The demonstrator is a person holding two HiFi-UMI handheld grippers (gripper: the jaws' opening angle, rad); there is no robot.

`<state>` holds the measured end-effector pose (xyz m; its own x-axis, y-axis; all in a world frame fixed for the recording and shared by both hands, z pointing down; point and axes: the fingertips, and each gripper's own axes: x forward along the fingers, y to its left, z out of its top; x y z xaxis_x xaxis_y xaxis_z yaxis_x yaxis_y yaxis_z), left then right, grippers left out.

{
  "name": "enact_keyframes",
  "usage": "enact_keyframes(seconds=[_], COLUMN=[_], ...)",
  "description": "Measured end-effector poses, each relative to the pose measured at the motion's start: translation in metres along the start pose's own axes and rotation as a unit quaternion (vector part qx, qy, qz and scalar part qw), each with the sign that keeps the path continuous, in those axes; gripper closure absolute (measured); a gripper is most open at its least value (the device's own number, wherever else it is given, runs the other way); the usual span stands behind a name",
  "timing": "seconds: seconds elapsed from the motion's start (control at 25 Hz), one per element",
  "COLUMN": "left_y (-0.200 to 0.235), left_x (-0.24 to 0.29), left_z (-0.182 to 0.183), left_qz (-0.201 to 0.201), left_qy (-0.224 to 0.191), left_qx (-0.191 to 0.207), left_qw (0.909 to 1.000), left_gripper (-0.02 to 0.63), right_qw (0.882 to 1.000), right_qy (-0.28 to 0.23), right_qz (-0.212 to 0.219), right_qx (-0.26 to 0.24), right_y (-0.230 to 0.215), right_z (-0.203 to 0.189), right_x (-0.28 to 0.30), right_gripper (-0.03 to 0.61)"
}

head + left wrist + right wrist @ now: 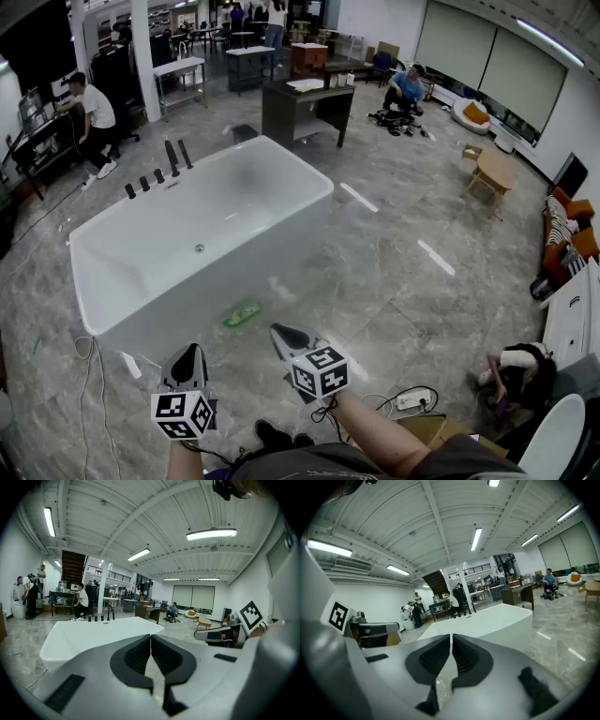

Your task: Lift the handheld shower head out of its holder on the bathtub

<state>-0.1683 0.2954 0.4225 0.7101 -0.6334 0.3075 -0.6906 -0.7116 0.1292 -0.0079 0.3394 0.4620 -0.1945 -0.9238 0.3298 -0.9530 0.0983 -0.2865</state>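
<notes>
Left gripper and right gripper both pressed together, empty; shower head on bathtub far rim likely rigid, slick, hose-tethered; grasp its slim handle

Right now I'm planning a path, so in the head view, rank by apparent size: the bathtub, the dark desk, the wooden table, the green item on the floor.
1. bathtub, largest by far.
2. dark desk.
3. wooden table, though both sit far off, so real sizes are unsure.
4. green item, smallest.
</notes>
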Motion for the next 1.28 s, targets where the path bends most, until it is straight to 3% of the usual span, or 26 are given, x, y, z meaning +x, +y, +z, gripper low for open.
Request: enact_keyframes(seconds=[0.28, 0.68, 1.0, 1.28], left_y=[-0.035, -0.056, -0.039, -0.003], left_x=[-0.017, -0.049, -0.069, -0.014], left_z=[-0.004, -0.016, -0.030, -0.011], left_qz=[-0.002, 0.012, 0.041, 0.043], left_qy=[-0.010, -0.010, -0.007, -0.023], left_qx=[0.017, 0.011, -0.012, -0.001], left_qw=[0.9998, 0.9998, 0.9991, 0.9988], left_gripper=[0.598, 0.598, 0.598, 0.598], right_qw=[1.000, 0.999, 0.999, 1.000], right_qy=[-0.005, -0.004, -0.015, 0.000], right_qz=[0.009, 0.032, 0.036, 0.021], right_qx=[-0.007, -0.002, 0.020, 0.020], right_y=[-0.001, 0.020, 0.017, -0.017], right_z=[-0.007, -0.026, -0.032, -0.020], right_x=[-0.027, -0.060, -0.065, -0.009], right_gripper=[0.543, 0.543, 0.541, 0.541])
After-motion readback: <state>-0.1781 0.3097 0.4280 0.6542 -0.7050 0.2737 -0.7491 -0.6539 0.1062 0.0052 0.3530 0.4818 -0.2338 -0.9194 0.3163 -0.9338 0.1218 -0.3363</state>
